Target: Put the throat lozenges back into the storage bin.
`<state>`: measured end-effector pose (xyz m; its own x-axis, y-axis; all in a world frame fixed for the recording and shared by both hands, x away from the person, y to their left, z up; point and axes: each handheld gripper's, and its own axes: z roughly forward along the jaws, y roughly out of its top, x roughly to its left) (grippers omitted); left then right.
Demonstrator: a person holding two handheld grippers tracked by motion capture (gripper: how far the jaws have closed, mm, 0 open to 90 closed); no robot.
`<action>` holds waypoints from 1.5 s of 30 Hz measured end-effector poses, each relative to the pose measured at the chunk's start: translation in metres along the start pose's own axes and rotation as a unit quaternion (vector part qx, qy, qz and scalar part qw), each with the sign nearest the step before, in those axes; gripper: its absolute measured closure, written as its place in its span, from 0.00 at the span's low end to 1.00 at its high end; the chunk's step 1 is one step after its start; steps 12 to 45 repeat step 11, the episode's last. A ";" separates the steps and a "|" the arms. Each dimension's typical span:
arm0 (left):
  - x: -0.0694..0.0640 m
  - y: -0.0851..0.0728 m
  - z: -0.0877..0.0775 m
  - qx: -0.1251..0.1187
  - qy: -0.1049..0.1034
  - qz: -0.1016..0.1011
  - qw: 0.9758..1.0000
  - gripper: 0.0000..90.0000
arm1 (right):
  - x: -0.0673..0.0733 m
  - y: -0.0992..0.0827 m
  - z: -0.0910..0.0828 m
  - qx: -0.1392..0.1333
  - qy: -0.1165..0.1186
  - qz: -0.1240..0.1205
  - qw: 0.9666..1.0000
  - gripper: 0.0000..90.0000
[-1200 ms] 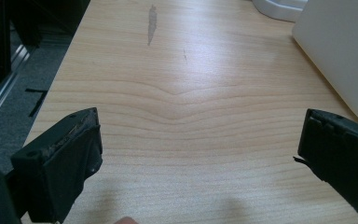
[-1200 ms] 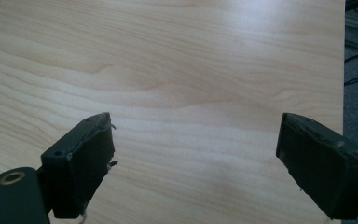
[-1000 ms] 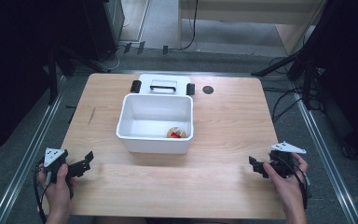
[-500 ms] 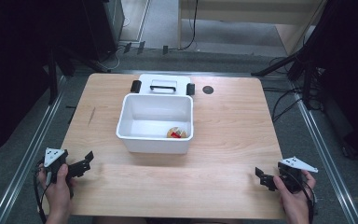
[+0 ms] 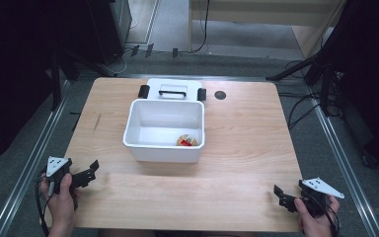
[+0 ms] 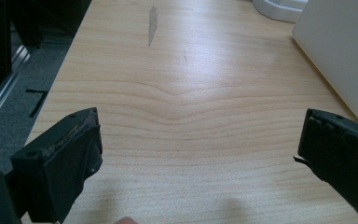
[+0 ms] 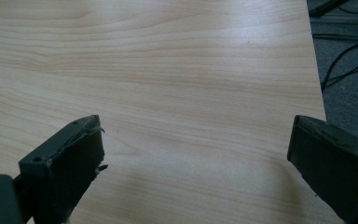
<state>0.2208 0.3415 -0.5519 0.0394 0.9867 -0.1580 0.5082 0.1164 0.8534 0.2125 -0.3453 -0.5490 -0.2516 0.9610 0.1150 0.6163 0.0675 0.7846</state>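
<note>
Pale wood tabletop (image 5: 237,148) on grey carpet, dark stands and cables around the edges. White bin (image 5: 165,129) just above centre, toward 12 o'clock, holding a small red and tan object (image 5: 186,141) in its 4 o'clock corner. White lid with handle (image 5: 172,91) touching the bin's far wall; small dark disc (image 5: 220,95) just beside it at 3 o'clock. Left tool (image 5: 90,170) at 8 o'clock near the tabletop's edge, jaws spread wide over bare wood, nothing between them. Right tool (image 5: 282,196) at 4 o'clock by the near corner, jaws likewise spread and empty. Both well apart from the bin.
</note>
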 end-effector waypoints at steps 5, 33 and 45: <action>0.000 0.000 0.000 0.004 0.000 0.001 1.000 0.00 | -0.001 -0.003 -0.003 -0.011 0.005 0.011 1.000 0.04; 0.000 0.000 0.001 0.004 0.001 0.001 1.000 0.00 | -0.005 -0.003 -0.005 -0.022 0.010 0.029 0.999 0.04; 0.000 0.000 0.001 0.004 0.001 0.001 1.000 0.00 | -0.005 -0.003 -0.005 -0.022 0.010 0.029 0.999 0.04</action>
